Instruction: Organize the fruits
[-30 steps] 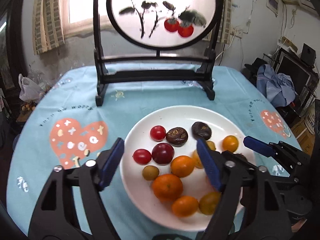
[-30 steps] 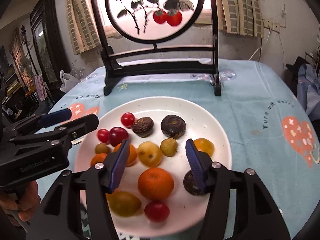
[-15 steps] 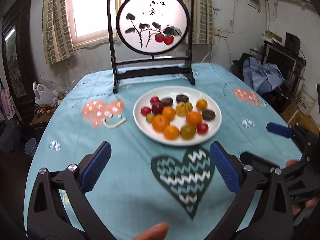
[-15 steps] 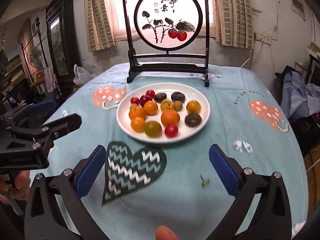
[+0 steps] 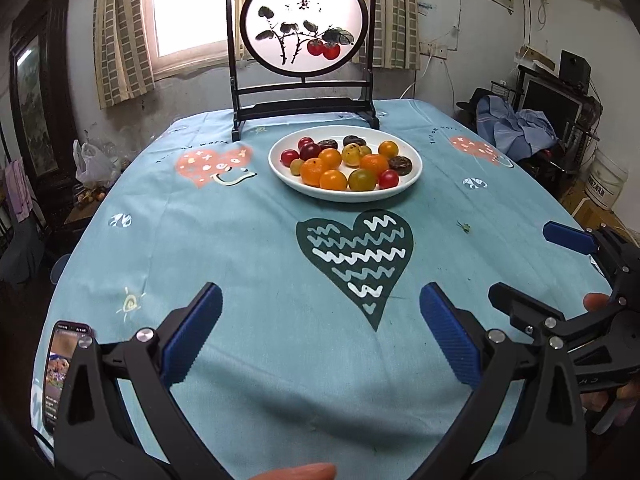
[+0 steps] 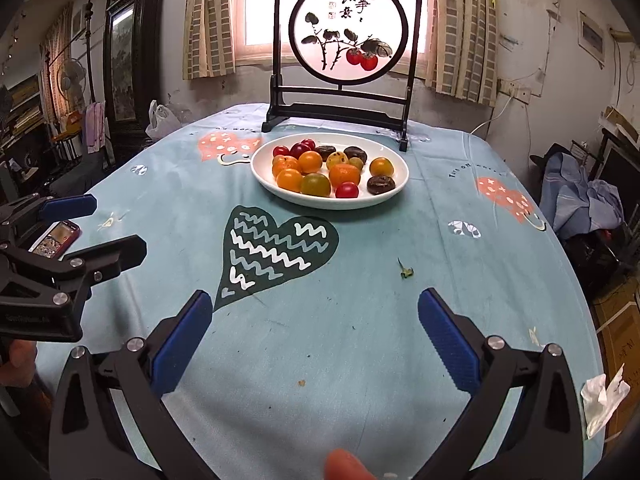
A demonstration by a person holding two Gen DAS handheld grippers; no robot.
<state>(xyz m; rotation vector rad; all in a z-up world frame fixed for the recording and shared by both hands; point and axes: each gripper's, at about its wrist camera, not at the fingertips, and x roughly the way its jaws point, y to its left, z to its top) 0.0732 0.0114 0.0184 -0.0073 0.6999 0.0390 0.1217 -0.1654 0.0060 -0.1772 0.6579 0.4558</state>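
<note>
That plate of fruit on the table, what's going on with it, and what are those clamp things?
A person holds a two-finger gripper in each hand. The left gripper and the right gripper are both open and empty, hovering over the blue tablecloth on the near side of the table. The white plate sits farther off, before a painted screen, holding oranges, small tomatoes and dark fruits. Nothing is being gripped. A phone lies at the near left edge.

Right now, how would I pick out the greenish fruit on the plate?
Find the white plate in front of the black-framed round screen on the blue tablecloth. Look along the plate's near edge: the greenish fruit sits between an orange one and a small red tomato, the only dull olive-green piece there.
</note>
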